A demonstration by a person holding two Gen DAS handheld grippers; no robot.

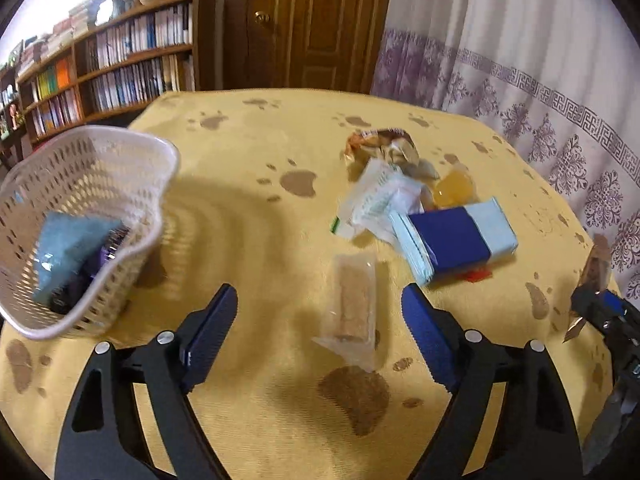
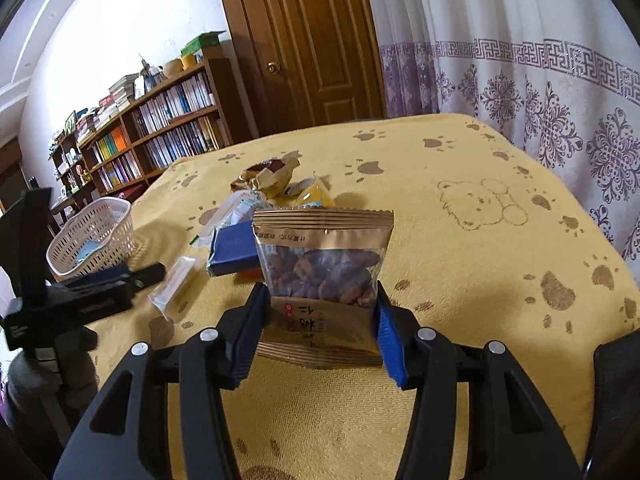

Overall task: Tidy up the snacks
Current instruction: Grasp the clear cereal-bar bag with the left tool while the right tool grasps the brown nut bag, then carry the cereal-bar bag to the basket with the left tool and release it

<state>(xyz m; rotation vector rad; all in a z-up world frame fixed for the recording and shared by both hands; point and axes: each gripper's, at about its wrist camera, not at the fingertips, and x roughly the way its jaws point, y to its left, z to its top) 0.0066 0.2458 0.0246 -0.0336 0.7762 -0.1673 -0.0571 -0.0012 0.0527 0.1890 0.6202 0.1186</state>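
Right gripper (image 2: 320,316) clamps a gold nut packet (image 2: 322,264) between both blue pads, packet upright and lifted off the yellow paw-print tablecloth (image 2: 460,280), clear window showing brown nuts. In the left wrist view the same packet (image 1: 596,268) shows edge-on at the far right, pinched in the right gripper (image 1: 592,304). Left gripper (image 1: 318,316) has its jaws spread wide with nothing between them, hovering over a clear-wrapped cereal bar (image 1: 354,308) that lies flat on the cloth between the two fingers' line, not touched by either. White plastic basket (image 1: 92,216) sits at the left of the table, already holding a light blue packet (image 1: 64,252) and a dark purple wrapper (image 1: 92,272). Remaining snacks lie in a loose pile toward the middle-right: a blue-and-white box (image 1: 452,240), tilted and resting over a small red item (image 1: 478,274); a white sachet (image 1: 376,200) touching the box's left end; an orange jelly cup (image 1: 454,188) just behind the box; a crumpled gold-brown wrapper (image 1: 384,146) farthest back. Left-view pile is motion-blurred, labels unreadable. Bookshelf (image 2: 160,128), wooden door (image 2: 312,40) and patterned curtain (image 2: 540,80) stand behind the table.
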